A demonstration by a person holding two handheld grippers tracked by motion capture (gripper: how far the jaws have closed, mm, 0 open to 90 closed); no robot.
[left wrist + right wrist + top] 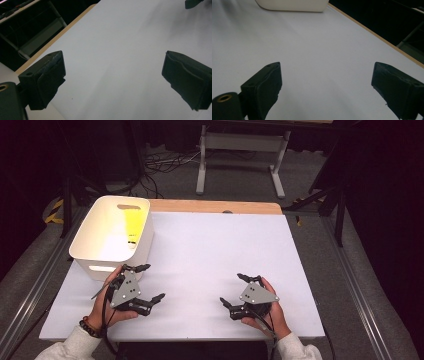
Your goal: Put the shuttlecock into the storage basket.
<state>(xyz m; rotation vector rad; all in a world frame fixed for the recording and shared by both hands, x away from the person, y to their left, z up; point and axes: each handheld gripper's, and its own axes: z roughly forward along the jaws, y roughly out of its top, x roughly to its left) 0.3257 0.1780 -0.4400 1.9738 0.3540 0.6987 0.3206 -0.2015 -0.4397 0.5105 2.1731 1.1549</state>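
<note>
Resting low over the white sheet (215,265), both claws sit empty at the near edge of the table, and that tells most of the story. The left gripper (144,282) has its jaws spread wide with nothing between them; in the left gripper view the two black pads (46,78) frame bare white surface. The right gripper (235,290) is just as wide, its pads (265,86) likewise framing bare sheet.

The thing at stake seems to be the yellow object (133,226) lying inside the white bin (87,255). It sits ahead of the left claw and a little to its outer side, beyond the bin's near wall, leaning against the far inner wall under the handle slot. What exactly it is I cannot tell; it looks long and flat, with a small dark mark near its lower end. From the right claw the bin (292,5) stands well ahead, across the open sheet, and the yellow object inside is hidden by the wall.

Judging from how things lie, either the placing is done, with the piece in the bin and both hands at rest, or a taking-out has not begun. The sheet between and ahead of the claws holds nothing more to sort. If the piece is to come out, everything is left: the left claw, touching or nearly touching the bin's near corner, would have to rise over the rim and reach in
</note>
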